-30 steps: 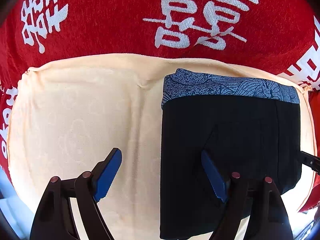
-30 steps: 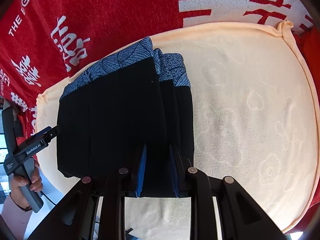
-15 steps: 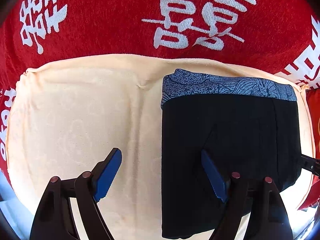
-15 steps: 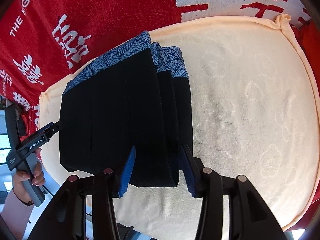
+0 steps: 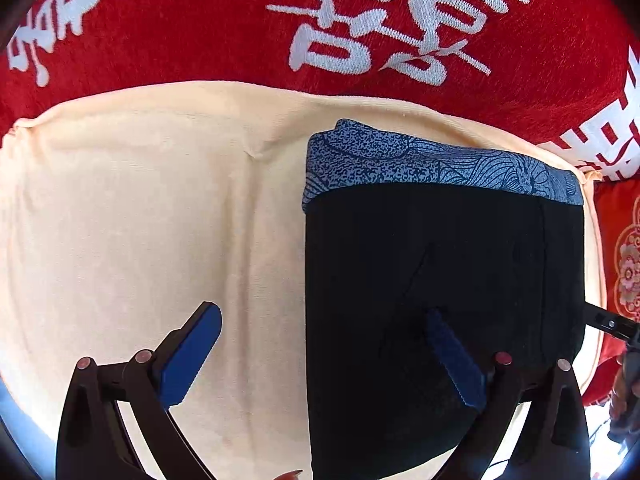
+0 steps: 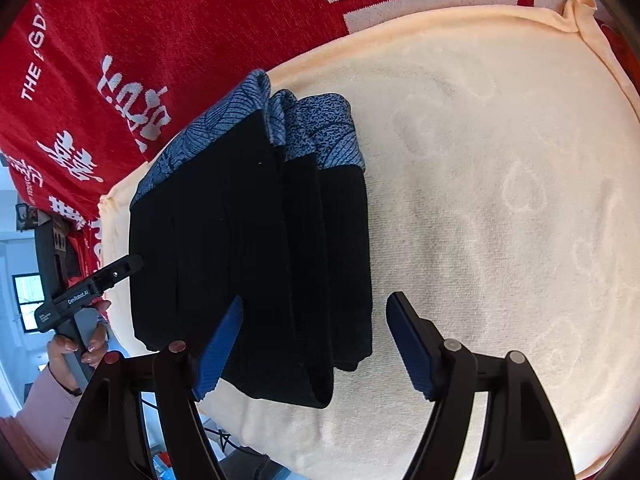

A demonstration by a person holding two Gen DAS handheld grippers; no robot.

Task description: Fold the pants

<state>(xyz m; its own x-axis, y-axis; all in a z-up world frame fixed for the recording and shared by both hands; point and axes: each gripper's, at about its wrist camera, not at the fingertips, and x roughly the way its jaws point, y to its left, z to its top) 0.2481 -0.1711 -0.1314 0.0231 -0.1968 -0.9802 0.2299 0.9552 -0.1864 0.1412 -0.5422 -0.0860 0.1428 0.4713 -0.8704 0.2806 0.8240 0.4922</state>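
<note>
Folded pants lie lengthwise ahead of both spread tools, the right tool straddling their near edge, the left tool their side edge.

Cream towel over red blanket, white characters; window far left.

A cream towel lies spread over a red blanket woven with white Chinese characters, the blanket showing beyond the towel's far edge.
</note>
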